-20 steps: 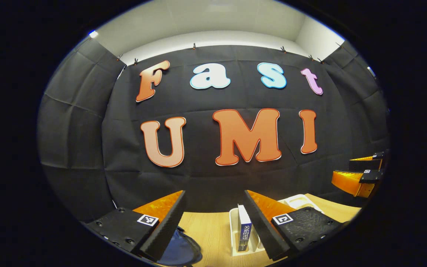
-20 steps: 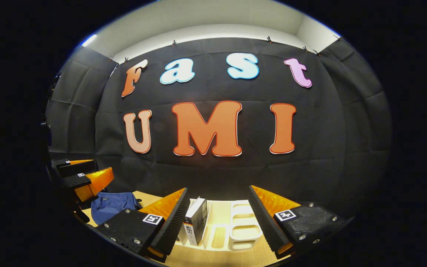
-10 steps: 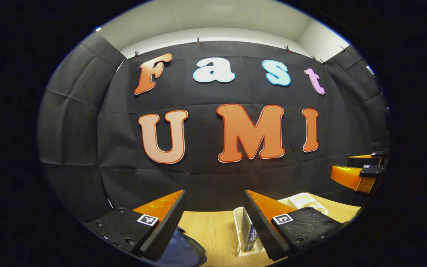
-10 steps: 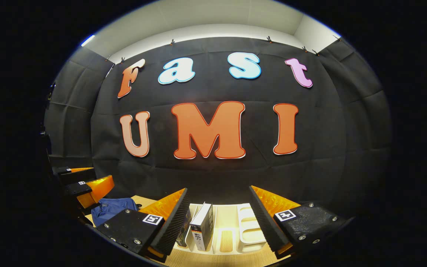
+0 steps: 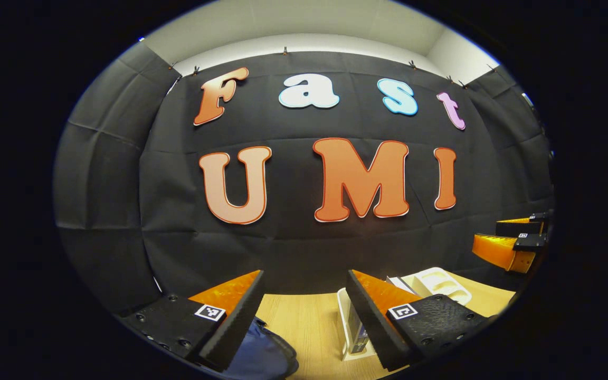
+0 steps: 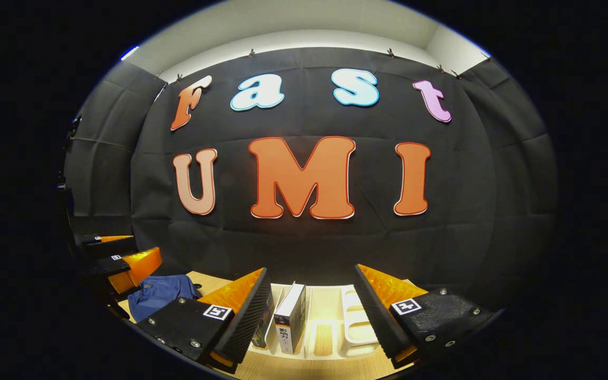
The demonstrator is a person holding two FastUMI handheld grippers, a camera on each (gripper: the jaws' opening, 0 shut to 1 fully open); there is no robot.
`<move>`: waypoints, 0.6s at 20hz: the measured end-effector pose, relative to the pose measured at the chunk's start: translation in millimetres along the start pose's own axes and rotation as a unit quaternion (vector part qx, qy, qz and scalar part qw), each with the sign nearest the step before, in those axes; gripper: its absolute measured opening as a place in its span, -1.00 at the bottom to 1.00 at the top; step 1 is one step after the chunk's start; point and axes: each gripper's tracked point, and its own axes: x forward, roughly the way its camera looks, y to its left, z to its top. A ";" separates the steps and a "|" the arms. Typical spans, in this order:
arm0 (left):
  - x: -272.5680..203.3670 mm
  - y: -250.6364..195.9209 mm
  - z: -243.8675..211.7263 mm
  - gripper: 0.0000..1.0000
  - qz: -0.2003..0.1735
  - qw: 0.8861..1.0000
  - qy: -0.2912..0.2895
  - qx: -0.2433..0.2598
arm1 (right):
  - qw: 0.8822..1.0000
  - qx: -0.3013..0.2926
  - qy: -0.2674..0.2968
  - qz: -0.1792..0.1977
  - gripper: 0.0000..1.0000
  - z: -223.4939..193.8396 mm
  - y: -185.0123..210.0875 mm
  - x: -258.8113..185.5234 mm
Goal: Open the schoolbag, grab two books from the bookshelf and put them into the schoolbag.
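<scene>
Both views have tipped down a bit. The left tool [image 5: 304,316] and right tool [image 6: 312,316] are spread apart, holding nothing, above the white bookshelf [image 6: 357,327].

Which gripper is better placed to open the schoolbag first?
Left, probably. The left gripper hangs open with the blue schoolbag just below its fingers, while the right gripper faces the bookshelf.

A pale wooden desk [image 5: 304,322] spreads across the near bottom of the left gripper view, and it shows again low in the right gripper view [image 6: 283,367]. Behind it hangs the black cloth wall [image 5: 293,253], creased into panels and pinned by small clips along its top edge. Above that sits a plain white wall [image 6: 304,24], brightly lit.
</scene>
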 end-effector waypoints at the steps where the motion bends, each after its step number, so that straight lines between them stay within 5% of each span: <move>1: -0.4 1.5 -2.8 0.97 0.001 1.000 0.003 0.003 | 1.000 -0.001 0.003 0.002 0.88 -1.6 0.9 1.4; 5: -0.5 3.6 -17.2 0.84 0.002 1.000 0.021 0.009 | 1.000 -0.003 0.012 0.005 0.88 -7.8 2.1 1.6; 12: -0.8 5.6 -35.5 0.99 -0.002 0.999 0.042 0.024 | 1.000 -0.002 0.021 0.001 0.87 -13.6 2.7 1.8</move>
